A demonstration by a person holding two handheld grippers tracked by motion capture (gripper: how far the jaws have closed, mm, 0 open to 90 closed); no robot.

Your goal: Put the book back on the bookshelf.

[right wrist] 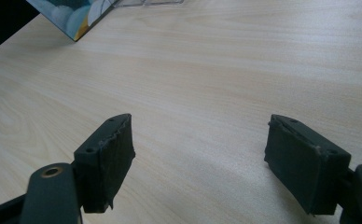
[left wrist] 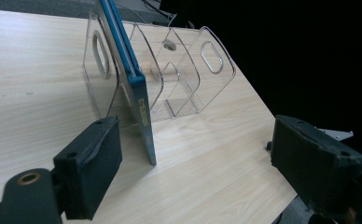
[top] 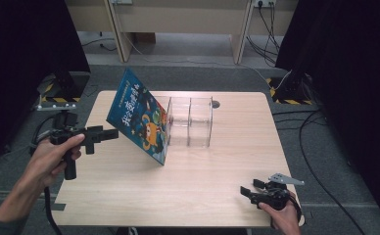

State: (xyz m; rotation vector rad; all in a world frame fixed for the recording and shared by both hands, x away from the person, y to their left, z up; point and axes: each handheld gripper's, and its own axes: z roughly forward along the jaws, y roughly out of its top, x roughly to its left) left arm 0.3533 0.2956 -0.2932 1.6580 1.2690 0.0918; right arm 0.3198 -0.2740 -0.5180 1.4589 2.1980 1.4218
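High view: book (top: 140, 116) leans against clear rack (top: 190, 121).

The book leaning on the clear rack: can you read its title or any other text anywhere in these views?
Blue picture book's cover, high view: large white Chinese title characters, too blurred to quote.
Small line along the cover's top edge: too small to read.
Book's spine, left gripper view: small yellow marks, unreadable.
Clear plastic divider rack, light wooden table, left gripper, right gripper: no text seen.
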